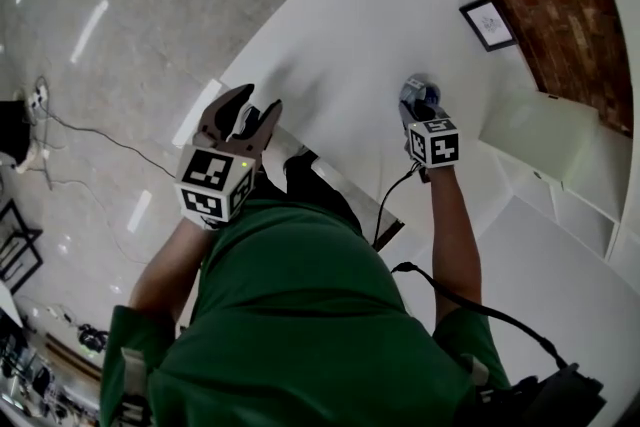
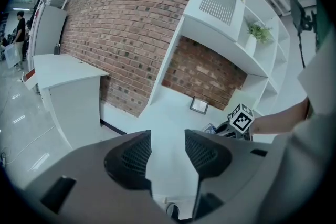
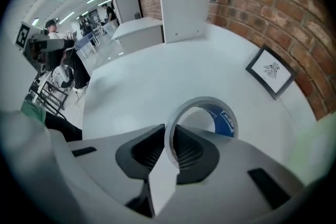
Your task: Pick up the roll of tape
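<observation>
The roll of tape (image 3: pixel 227 121), a pale ring with a blue inner face, lies on the white table (image 3: pixel 157 71). My right gripper (image 3: pixel 169 140) points steeply down at it, one jaw inside the ring and one outside, pads pinching its near wall. In the head view the right gripper (image 1: pixel 420 102) covers most of the roll of tape (image 1: pixel 417 83) at mid table. My left gripper (image 1: pixel 251 113) hovers over the table's near left edge, open with nothing between its fingers. The left gripper view shows its own jaws (image 2: pixel 168 140) apart over bare tabletop.
A small framed picture (image 1: pixel 488 23) leans against the brick wall (image 3: pixel 273 2) behind the roll. White shelving (image 1: pixel 560 155) stands to the right of the table. A cable (image 1: pixel 385 210) hangs from the right gripper. Glossy floor (image 1: pixel 110 65) lies to the left.
</observation>
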The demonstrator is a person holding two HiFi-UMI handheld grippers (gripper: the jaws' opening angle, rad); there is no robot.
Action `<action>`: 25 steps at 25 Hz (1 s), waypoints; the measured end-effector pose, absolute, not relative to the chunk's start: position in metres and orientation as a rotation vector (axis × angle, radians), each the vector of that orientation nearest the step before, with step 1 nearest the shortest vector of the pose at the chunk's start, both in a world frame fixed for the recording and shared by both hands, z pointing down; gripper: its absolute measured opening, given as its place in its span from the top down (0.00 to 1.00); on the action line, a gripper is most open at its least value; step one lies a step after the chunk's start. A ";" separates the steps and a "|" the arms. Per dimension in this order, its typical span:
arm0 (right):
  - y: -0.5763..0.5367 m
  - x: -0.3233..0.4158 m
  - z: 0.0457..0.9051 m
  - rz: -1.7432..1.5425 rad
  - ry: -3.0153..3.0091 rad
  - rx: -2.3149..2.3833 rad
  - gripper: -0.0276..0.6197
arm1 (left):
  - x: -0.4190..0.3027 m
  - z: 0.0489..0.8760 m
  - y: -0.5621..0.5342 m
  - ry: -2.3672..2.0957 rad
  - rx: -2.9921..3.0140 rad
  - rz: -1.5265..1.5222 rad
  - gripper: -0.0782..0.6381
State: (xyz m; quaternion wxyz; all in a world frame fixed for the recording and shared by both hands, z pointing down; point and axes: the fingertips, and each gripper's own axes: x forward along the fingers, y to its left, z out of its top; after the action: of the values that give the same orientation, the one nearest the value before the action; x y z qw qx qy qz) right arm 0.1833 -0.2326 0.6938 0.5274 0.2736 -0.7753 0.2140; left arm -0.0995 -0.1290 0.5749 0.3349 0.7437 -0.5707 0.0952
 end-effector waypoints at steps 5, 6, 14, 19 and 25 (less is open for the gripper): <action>-0.235 0.181 0.669 0.583 -1.955 0.752 0.86 | -0.087 0.560 -0.139 -1.468 2.005 0.261 0.60; -0.235 0.181 0.664 0.588 -1.972 0.767 0.86 | -0.084 0.557 -0.141 -1.463 2.020 0.267 0.60; -0.237 0.173 0.608 0.614 -2.152 0.897 0.86 | -0.063 0.533 -0.154 -1.455 2.107 0.284 0.60; -0.243 0.167 0.554 0.583 -2.314 1.016 0.86 | -0.053 0.517 -0.163 -1.451 2.162 0.285 0.60; -0.241 0.164 0.487 0.507 -2.466 1.125 0.86 | -0.040 0.493 -0.175 -1.440 2.235 0.281 0.60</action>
State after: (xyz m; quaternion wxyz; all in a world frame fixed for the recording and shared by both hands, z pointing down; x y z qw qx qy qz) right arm 0.1639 -0.2415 0.4870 0.1911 0.4004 -0.8778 0.1805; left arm -0.0399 -0.1745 0.4934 0.2318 0.8131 -0.5241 0.1022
